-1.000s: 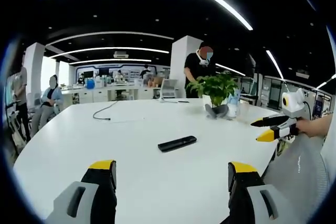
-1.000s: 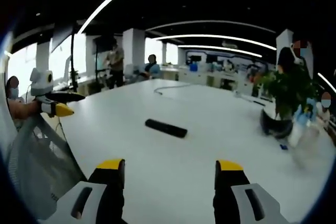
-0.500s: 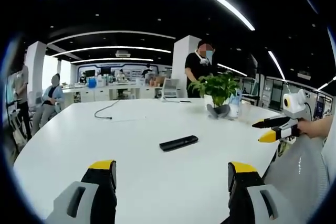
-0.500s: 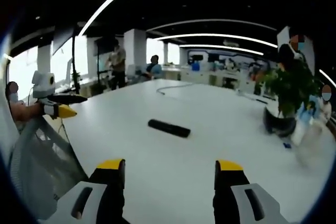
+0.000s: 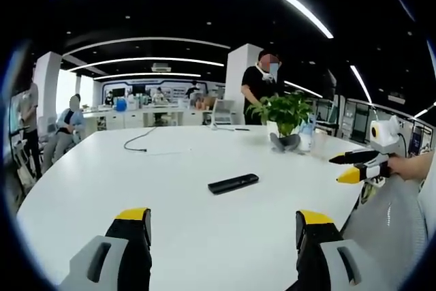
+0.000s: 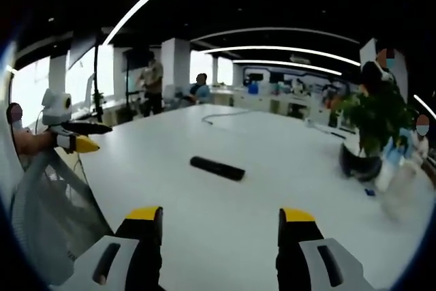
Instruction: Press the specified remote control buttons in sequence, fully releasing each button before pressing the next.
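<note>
White table (image 5: 102,189), remote (image 5: 233,182) flat mid-surface. Left gripper (image 5: 216,231) and right gripper (image 6: 219,230) both spread, well back. Approach slowly, tip squarely above button.

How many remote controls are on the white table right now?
1. A single black remote control lies flat near the middle of the white table, ahead of both grippers and apart from the potted plant. Nothing suggests another, though the plant could hide something small.
</note>
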Available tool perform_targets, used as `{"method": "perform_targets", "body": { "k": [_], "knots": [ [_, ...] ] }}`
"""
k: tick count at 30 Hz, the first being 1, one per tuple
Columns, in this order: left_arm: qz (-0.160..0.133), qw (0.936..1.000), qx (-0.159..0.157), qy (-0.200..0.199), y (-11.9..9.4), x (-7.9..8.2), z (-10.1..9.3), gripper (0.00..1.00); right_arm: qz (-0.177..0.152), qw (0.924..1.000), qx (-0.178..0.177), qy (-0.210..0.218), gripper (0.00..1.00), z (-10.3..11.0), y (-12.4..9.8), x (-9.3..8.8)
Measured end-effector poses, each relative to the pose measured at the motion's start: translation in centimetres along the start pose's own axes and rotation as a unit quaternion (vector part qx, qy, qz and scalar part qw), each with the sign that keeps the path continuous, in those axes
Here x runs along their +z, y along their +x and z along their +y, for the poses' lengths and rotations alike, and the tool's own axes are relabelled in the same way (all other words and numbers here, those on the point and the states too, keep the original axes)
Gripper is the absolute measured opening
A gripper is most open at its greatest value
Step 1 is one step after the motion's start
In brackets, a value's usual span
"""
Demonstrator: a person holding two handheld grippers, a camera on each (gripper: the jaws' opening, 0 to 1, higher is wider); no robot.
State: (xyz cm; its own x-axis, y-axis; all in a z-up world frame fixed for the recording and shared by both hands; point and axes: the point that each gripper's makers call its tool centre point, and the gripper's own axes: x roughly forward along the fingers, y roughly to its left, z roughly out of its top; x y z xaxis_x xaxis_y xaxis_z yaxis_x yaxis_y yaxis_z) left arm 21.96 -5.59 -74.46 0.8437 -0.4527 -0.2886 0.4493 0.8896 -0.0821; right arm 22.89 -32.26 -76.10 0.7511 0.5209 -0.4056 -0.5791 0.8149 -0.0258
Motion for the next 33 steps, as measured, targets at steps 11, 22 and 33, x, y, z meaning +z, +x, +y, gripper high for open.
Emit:
{"method": "perform_targets", "body": {
  "k": [11, 22, 33],
  "knots": [
    [0.005, 1.0000, 0.007, -0.002, 0.0, -0.2, 0.4, 0.91, 0.005, 0.9999, 0.010, -0.004, 0.67, 0.4, 0.1, -0.2],
    [0.015, 0.9999, -0.006, -0.005, 0.1, -0.6, -0.1, 0.89, 0.005, 1.0000, -0.001, -0.006, 0.66, 0.1, -0.1, -0.2],
    [0.028, 0.9995, -0.013, -0.011, 0.1, -1.1, 0.1, 0.82, 0.004, 0.9999, 0.006, -0.011, 0.62, 0.5, -0.1, 0.0]
  ]
}}
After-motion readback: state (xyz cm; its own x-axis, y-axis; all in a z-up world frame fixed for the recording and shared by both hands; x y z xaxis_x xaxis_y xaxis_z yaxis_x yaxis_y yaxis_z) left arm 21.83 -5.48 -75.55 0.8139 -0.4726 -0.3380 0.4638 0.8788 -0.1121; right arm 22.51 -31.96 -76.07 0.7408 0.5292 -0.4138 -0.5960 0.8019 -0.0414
